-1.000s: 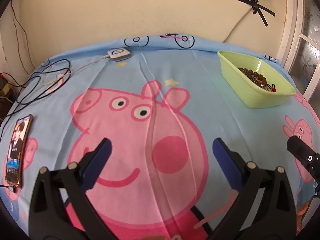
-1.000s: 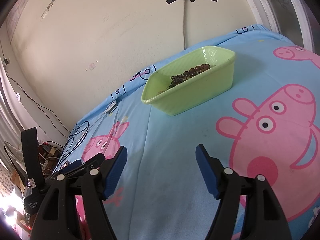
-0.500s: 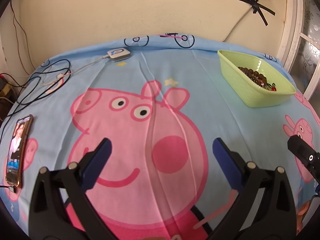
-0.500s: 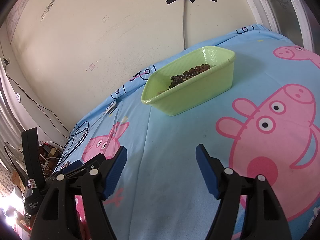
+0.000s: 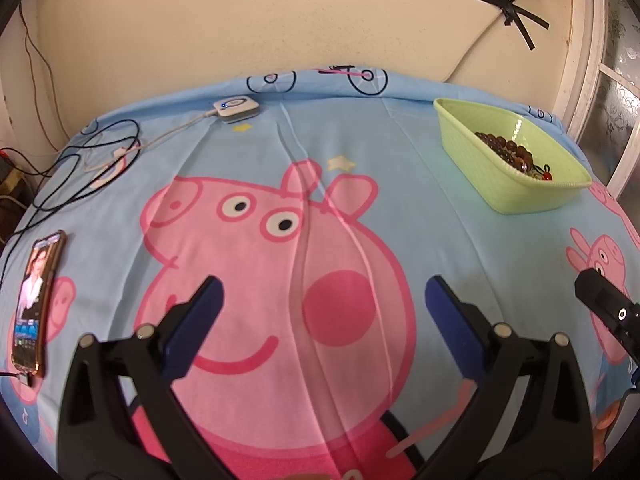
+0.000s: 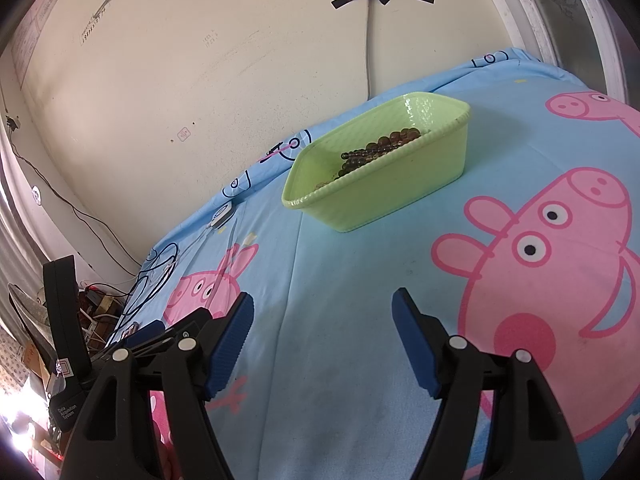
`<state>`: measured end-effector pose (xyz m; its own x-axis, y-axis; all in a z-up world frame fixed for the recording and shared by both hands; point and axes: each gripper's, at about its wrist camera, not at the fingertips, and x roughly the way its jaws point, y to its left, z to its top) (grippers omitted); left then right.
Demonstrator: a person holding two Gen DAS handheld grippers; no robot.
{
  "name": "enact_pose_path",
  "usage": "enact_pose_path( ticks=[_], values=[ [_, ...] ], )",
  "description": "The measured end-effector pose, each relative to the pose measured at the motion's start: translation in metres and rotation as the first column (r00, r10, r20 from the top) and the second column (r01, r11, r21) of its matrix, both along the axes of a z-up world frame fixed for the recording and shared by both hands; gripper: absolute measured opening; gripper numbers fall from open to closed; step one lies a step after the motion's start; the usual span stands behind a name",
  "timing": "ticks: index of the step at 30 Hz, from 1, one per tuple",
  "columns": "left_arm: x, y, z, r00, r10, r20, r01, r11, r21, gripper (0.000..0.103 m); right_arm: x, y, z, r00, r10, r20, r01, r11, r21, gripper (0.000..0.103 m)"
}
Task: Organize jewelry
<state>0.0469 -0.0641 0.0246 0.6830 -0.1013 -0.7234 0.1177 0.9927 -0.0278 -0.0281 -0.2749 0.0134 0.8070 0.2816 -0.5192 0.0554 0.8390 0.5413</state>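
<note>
Nothing has moved since earlier: we hover left gripper (image 5: 322,292) and right gripper (image 6: 322,316) spread and empty over the bed (image 5: 400,184), beads (image 6: 380,148) in green basket (image 6: 400,196), reaching there likely next.

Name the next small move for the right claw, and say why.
Probably ease the right claw forward toward the green basket. Both it and the left claw are open and empty, and the beaded jewelry already lies inside that basket.

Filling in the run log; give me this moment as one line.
left tool: open, empty | right tool: open, empty | beaded jewelry: inside green bin | phone: on bedsheet
</note>
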Motion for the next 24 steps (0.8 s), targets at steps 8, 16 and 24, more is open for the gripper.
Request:
enact_pose_path(
  ticks=[8,16,24],
  values=[
    [0.0001,-0.001,0.0,1.0,-0.004,0.001,0.004,1.0,0.004,0.097,0.0002,-0.0001,-0.0001,1.0,0.0,0.0,0.0,1.0,0.001,0.048],
    [-0.0004,-0.0027,-0.0006,1.0,-0.019,-0.003,0.019,1.0,0.013,0.097,0.0001,-0.0001,-0.0001,1.0,0.0,0.0,0.0,1.0,0.001,0.048],
    [-0.0004,-0.0023,-0.0003,1.0,-0.027,0.002,0.027,1.0,0.014,0.097,0.0002,0.0007,-0.0004,1.0,0.001,-0.001,-0.001,1.0,0.002,0.048]
  ],
)
